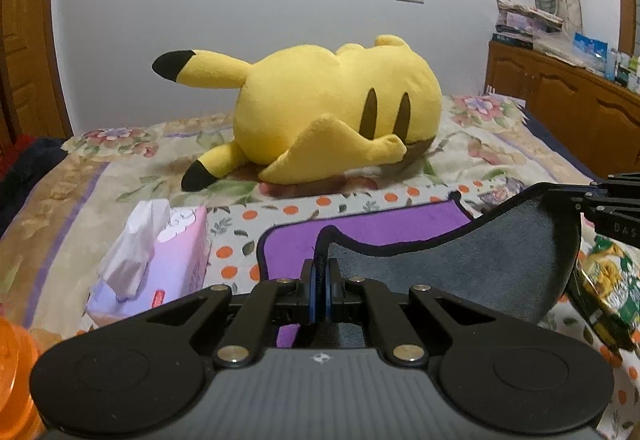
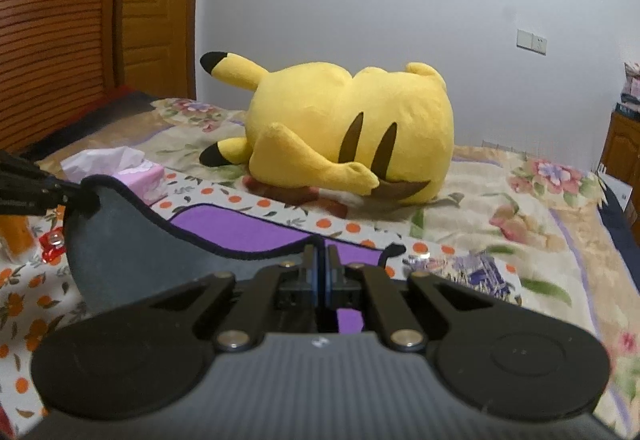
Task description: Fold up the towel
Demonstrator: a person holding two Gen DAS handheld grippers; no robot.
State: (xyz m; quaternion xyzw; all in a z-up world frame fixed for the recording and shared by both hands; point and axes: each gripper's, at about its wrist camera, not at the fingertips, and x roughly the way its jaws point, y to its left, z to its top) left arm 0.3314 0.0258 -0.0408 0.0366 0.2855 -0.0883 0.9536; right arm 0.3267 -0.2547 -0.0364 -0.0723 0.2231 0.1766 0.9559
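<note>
Towel (image 1: pixel 460 272) first: it is purple on one face and grey on the other, edged all round with dark piping, and its nap looks short and plush. From my left tool (image 1: pixel 321 280) I see the near edge lifted off the bed (image 1: pixel 72 199), grey underside turned toward me, while the purple part lies flat on the floral bedspread. My left tool is closed on the piped edge at one corner, the fabric pinched between its blue pads. My right tool (image 2: pixel 321 268) is clamped on the same edge farther along, so the cloth sags in a curve between the two. Beyond the towel a rounded yellow plush toy (image 1: pixel 320 111) lies on its side. A pink tissue box (image 1: pixel 160 264) sits left of the towel, soft paper sticking out.
</note>
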